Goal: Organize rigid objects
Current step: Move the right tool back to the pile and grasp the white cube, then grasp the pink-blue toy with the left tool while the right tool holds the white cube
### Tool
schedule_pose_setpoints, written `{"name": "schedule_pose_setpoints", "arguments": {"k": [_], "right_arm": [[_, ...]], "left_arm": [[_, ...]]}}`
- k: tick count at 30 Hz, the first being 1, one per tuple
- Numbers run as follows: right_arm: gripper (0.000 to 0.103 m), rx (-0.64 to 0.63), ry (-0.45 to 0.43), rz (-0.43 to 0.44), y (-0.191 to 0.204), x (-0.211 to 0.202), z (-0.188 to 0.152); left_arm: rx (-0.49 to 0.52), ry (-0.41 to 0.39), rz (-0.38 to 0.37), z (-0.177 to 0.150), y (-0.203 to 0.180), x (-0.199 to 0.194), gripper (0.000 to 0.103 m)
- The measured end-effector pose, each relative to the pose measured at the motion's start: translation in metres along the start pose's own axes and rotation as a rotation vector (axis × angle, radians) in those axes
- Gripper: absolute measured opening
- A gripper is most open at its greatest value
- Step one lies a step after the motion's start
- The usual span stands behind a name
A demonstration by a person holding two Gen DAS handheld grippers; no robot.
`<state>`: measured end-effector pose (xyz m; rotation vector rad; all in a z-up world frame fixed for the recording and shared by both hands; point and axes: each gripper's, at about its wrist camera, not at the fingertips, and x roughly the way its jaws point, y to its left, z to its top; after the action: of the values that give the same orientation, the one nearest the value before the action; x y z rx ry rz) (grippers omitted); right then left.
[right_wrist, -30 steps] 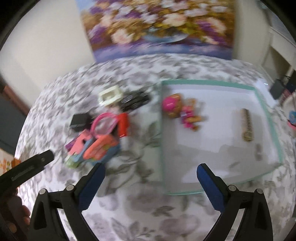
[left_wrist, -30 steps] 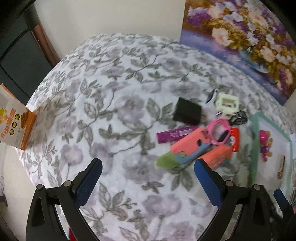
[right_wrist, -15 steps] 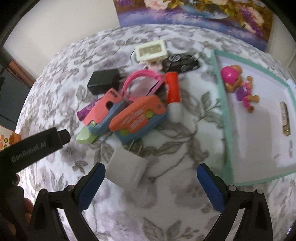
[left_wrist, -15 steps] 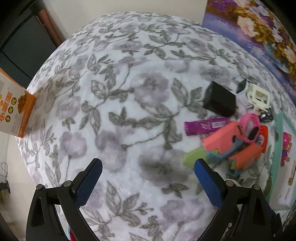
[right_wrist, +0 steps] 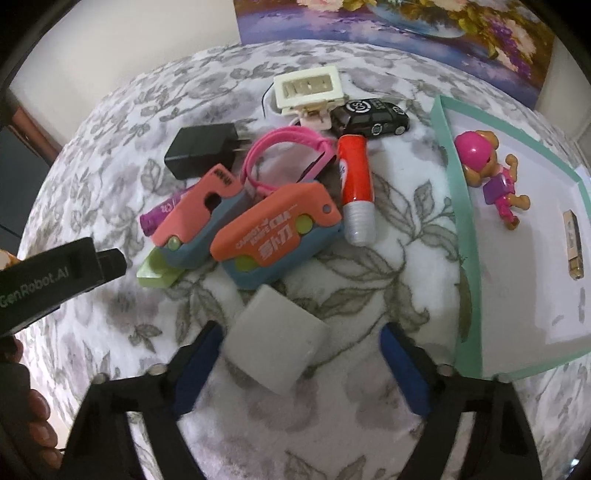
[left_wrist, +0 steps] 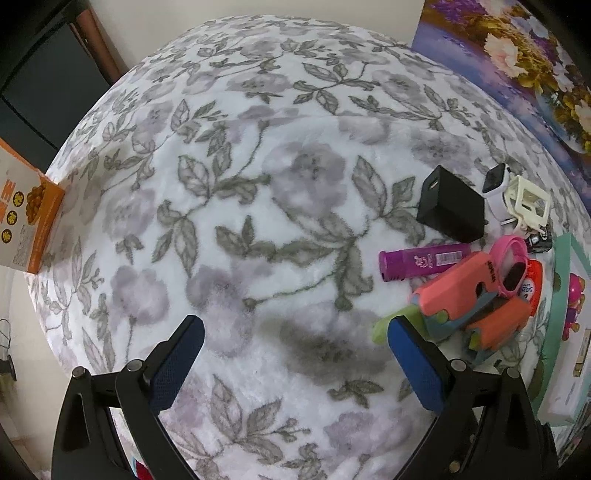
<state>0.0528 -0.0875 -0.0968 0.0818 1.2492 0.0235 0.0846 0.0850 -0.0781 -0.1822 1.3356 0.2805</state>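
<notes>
A pile of small rigid objects lies on the floral cloth: a white charger block, two orange-and-blue toy cutters, a red tube, a pink watch strap, a black charger, a black toy car and a cream frame. My right gripper is open, its fingers on either side of the white charger block, not closed on it. My left gripper is open and empty over bare cloth, left of the pile. A green-rimmed white tray holds a pink toy figure.
An orange box stands at the table's left edge. A flower painting leans against the wall behind the table. A small wooden piece lies in the tray. The left gripper's body shows at the left of the right wrist view.
My right gripper has moved left from the tray and down to the pile, so the white charger block now lies between its fingers. My left gripper has lowered and moved closer to the cloth.
</notes>
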Motion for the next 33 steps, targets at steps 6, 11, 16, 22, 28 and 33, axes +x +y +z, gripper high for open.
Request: {"name": "schedule_pose_setpoints", "arguments": {"k": [6,11,16,22,28,33], "right_arm": [[0.063,0.034,-0.002,0.008,-0.019,-0.004,0.009],[0.063,0.068,0.004,0.036,-0.039,-0.006,0.013],[0.063,0.08,0.011,0.056,-0.054,-0.006,0.02],[0.063,0.07,0.015,0.059,-0.06,-0.002,0.028],[0.063,0.062,0.012,0.056,-0.056,-0.003,0.028],[0.063,0.06,0.009,0.05,-0.06,-0.001,0.034]], "left_arm": [[0.051,-0.015,-0.036,0.003,-0.016,-0.002,0.1],[0.09,-0.021,-0.087,0.008,-0.032,0.0,0.1],[0.134,-0.036,-0.095,0.011,-0.053,0.007,0.1],[0.172,-0.042,-0.128,0.016,-0.075,0.015,0.1],[0.211,-0.057,-0.138,0.018,-0.098,0.022,0.1],[0.224,-0.081,-0.123,0.019,-0.109,0.024,0.101]]}}
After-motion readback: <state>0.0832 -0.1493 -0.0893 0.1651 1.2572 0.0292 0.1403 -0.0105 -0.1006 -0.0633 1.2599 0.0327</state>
